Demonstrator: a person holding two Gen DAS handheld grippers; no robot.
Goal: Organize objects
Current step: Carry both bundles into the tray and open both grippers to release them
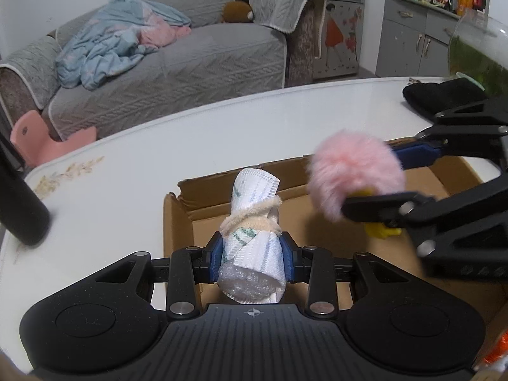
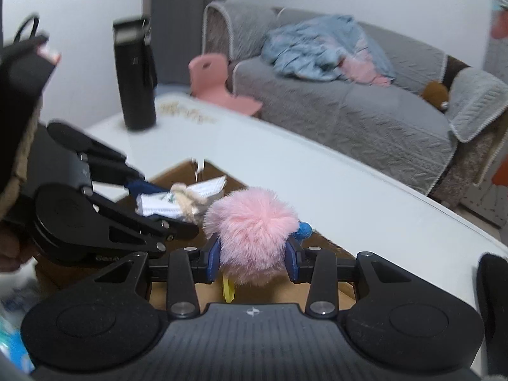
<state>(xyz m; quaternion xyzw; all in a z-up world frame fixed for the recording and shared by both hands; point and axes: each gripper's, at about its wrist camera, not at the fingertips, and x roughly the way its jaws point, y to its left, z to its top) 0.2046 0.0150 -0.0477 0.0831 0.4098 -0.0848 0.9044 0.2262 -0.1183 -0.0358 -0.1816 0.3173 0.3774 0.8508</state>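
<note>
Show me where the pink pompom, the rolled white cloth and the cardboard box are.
pink pompom [image 2: 252,231], right wrist view, middle of the fluffy ball.
rolled white cloth [image 1: 254,222], left wrist view, middle of the roll near its beige tie.
cardboard box [image 1: 177,222], left wrist view, its left wall.

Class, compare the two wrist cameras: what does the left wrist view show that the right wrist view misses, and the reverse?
Only the left wrist view shows the cabinet with shelf items, the glass vessel and the black cloth. Only the right wrist view shows the upright black bottle whole. Both show the sofa, white table, cardboard box, rolled white bundle and pink pompom.
</note>
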